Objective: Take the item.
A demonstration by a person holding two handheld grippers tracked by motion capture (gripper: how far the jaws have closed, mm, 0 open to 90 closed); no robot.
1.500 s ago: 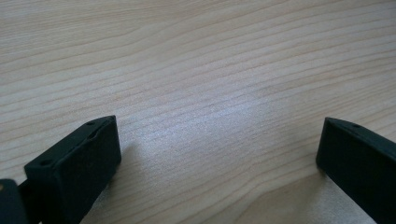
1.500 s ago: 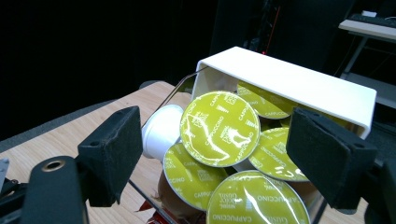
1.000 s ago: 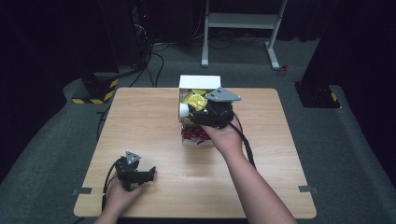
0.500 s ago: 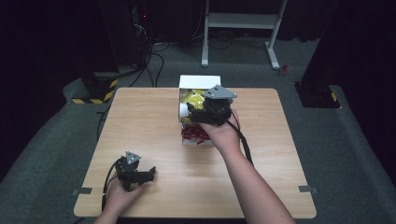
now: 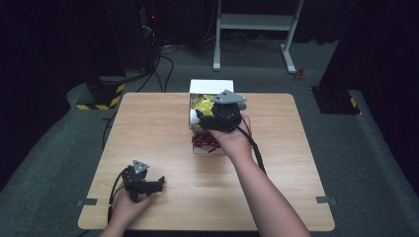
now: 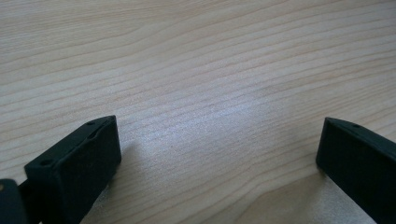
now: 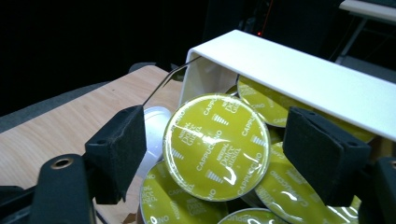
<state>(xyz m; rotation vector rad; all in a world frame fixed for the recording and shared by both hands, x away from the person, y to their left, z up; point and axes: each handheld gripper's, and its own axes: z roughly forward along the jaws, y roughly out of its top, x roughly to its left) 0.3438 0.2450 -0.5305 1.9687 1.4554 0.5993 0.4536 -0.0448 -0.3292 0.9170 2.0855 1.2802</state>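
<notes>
High view: the left gripper [image 5: 141, 181] rests on the table [image 5: 148, 123] near its front left corner, well clear of the work. The right gripper [image 5: 217, 118] reaches into the white box [image 5: 211, 88].

Left gripper view: jaws spread wide over bare wood, idle.

Right gripper view: jaws wide, straddling a yellow-lidded capsule [image 7: 217, 147] in the box, probably lining up a grasp.

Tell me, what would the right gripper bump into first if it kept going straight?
Probably the yellow-green capsule facing it between the open jaws of the right gripper, at the mouth of the white box. Depth is hard to judge.
</notes>
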